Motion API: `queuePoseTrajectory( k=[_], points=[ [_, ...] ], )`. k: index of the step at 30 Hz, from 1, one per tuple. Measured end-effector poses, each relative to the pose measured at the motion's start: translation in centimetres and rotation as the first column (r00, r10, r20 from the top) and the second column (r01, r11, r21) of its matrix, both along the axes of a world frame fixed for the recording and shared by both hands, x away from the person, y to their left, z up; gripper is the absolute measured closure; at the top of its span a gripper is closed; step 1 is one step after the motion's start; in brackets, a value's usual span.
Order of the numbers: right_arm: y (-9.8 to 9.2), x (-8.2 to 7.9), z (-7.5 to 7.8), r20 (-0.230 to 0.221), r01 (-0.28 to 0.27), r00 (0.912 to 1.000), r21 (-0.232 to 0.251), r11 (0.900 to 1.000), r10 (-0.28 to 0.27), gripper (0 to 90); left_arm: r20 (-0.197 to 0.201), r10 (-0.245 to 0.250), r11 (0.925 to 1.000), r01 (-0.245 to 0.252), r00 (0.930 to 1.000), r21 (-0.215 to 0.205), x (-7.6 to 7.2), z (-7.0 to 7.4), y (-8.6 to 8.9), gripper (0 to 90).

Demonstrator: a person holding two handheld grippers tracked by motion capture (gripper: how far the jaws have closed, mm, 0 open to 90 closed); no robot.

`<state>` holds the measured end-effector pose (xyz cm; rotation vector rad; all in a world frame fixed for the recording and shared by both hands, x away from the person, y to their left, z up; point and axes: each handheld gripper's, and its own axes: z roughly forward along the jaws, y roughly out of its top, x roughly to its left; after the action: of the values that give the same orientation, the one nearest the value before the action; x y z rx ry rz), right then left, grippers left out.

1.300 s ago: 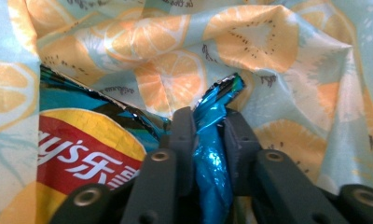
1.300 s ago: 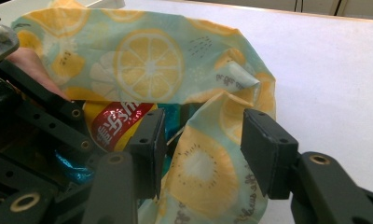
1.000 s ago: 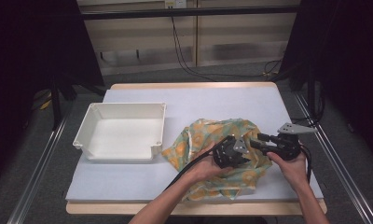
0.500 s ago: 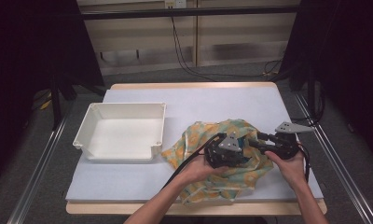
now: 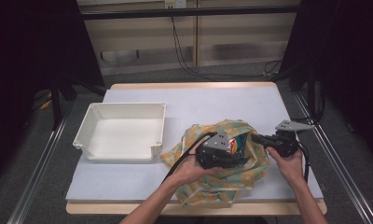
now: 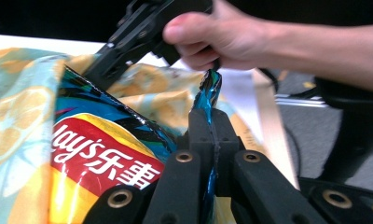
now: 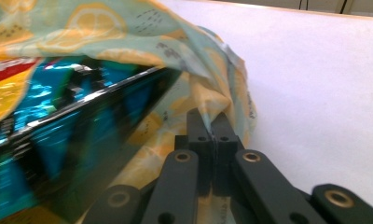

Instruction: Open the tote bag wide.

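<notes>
Pale lilac covering lies over the table, whose wooden edge shows along the near side, and the person's two forearms come in over that edge. Nearest the edge sprawls a yellow and pale blue cloth with a lemon print, rumpled in a heap on the right half of the table. The left gripper sits over the middle of the heap, and in the left gripper view its black jaws are pressed together on the crimped blue edge of a crisp bag, which stands up between the pads. The bag, shiny blue with a red and yellow label, lies wrapped in the cloth, with only its top showing through the folds. Just right of it, the right gripper points left into the heap; its jaws have just been closing, and the right gripper view shows them now pinched on a fold of the cloth, beside the dark glossy side of the bag. Left of the heap, apart from it, a white plastic tray sits on the covering. Beyond the table, cables run over a grey floor in front of low pale panels.
</notes>
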<state>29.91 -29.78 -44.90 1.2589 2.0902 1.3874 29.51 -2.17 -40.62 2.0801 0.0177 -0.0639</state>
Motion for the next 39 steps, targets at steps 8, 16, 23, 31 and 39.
queuePoseTrajectory(
  k=[8, 16, 23, 31, 39],
  points=[
    [0.3, 0.6, -0.5, -0.007, 0.010, 0.9999, -0.019, 1.000, -0.010, 90.0, -0.032, 0.019, 0.9969, -0.022, 0.9993, -0.075, 0.7, 1.0, 0.7, 90.0],
    [1.4, 0.3, -0.1, 0.000, -0.030, 0.9995, -0.021, 0.999, 0.030, 90.0, -0.079, 0.048, 0.9885, -0.058, 0.9958, -0.139, 1.9, 1.9, 0.8, 90.0],
    [1.4, 0.5, -0.1, 0.003, -0.028, 0.9996, -0.012, 1.000, 0.028, 90.0, -0.091, 0.057, 0.9833, -0.071, 0.9942, -0.167, 2.9, 3.2, 0.8, 90.0],
    [2.0, 1.0, -0.3, -0.003, -0.040, 0.9992, -0.012, 0.999, 0.040, 90.0, -0.114, 0.081, 0.9712, -0.104, 0.9902, -0.214, 4.2, 4.8, 1.2, 90.0],
    [2.0, 0.6, 0.3, 0.013, -0.041, 0.9991, -0.013, 0.999, 0.041, 90.0, -0.122, 0.109, 0.9687, -0.133, 0.9866, -0.210, 5.2, 5.5, 1.0, 90.0]
  ],
)
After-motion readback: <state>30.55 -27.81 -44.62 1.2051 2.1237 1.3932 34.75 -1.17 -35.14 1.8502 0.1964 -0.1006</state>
